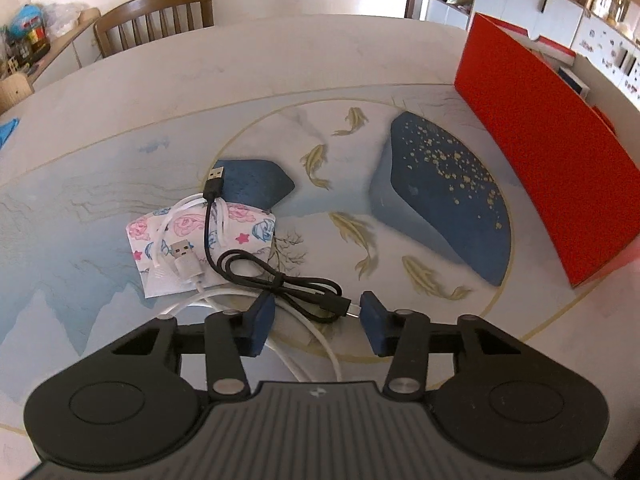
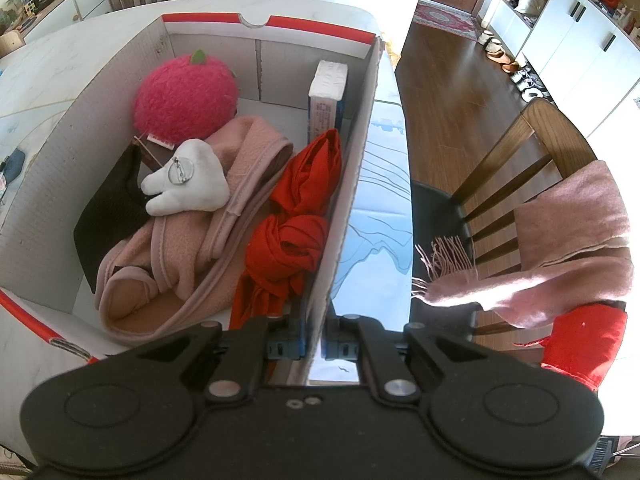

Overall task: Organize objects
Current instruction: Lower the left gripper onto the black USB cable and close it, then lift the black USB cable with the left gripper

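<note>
- The left claw [image 1: 316, 322] tilts steeply down over the bench [image 1: 280, 60], its blue pads partway apart with the small plug end of a black cable [image 1: 280, 280] lying between them; the right pad sits just at the plug, but I cannot tell if it presses on it.
- The right claw [image 2: 312, 346] also points steeply down, and its jaws are pinched narrow on the right-hand wall of a red and white cardboard box [image 2: 352, 184].
- The bench top is glossy, painted with pale mountains, gold fish and dark blue shapes inside a gold ring.
- A white cable [image 1: 188, 268] lies beside the black one; both run across a patterned face mask [image 1: 192, 244], and the white one loops back under the left claw.
- The box stands well to the right of the cables.
- Inside it lie a pink plush ball [image 2: 184, 96], a white tooth-shaped toy [image 2: 188, 184], pink fleece [image 2: 188, 256], a knotted red cloth [image 2: 292, 232] and a small upright carton [image 2: 326, 96].
- Wooden chairs [image 2: 532, 160] stand around; one carries a pink fringed scarf [image 2: 560, 248].
</note>
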Demonstrator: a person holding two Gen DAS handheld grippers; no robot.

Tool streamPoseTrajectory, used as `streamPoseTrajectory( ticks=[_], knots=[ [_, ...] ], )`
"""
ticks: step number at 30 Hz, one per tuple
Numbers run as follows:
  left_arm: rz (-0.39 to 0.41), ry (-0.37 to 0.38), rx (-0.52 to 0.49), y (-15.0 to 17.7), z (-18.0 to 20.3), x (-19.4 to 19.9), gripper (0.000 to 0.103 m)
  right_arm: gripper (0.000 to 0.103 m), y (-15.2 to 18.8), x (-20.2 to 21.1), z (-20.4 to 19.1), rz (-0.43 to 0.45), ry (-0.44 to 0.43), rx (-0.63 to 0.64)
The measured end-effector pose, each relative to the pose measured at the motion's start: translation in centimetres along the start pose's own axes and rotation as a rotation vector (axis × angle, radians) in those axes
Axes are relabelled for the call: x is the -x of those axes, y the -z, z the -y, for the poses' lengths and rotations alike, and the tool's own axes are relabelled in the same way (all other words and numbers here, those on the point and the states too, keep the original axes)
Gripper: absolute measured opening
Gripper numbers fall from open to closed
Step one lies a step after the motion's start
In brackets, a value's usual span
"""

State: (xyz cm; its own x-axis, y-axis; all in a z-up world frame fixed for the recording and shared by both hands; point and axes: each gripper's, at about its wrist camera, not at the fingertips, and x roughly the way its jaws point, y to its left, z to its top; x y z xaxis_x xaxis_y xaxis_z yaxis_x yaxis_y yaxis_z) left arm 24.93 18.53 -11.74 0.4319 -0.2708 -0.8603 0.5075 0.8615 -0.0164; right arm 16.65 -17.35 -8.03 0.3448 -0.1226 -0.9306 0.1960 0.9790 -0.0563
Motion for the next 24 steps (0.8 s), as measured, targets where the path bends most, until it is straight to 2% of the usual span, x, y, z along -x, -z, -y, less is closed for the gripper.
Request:
streamPoseTrajectory(
  ticks=[7, 12, 14, 20, 24],
  knots=[
    [0.003, 0.034, 0.101, -1.0, -0.8, 0.8, 0.044, 0.006, 0.0, 0.0, 0.0, 0.000, 0.000, 0.002],
    [-0.053, 0.032, 0.231, -2.1, -2.0, -0.1, 0.045, 0.006, 0.0, 0.1, 0.0, 0.002, -0.001, 0.001],
    [-0.066, 0.017, 0.255, -2.5, -2.1, -0.4, 0.045, 0.006, 0.0, 0.1, 0.0, 0.002, -0.002, 0.000],
    [-0.102, -0.084, 0.241, -3.7, -1.3, -1.1, 0.045, 0.006, 0.0, 0.0, 0.1, 0.004, -0.003, 0.000],
    [-0.144, -0.080, 0.306, -4.3, -2.1, -2.1, 0.046, 0.006, 0.0, -0.1, 0.2, 0.005, -0.005, 0.002]
  ],
)
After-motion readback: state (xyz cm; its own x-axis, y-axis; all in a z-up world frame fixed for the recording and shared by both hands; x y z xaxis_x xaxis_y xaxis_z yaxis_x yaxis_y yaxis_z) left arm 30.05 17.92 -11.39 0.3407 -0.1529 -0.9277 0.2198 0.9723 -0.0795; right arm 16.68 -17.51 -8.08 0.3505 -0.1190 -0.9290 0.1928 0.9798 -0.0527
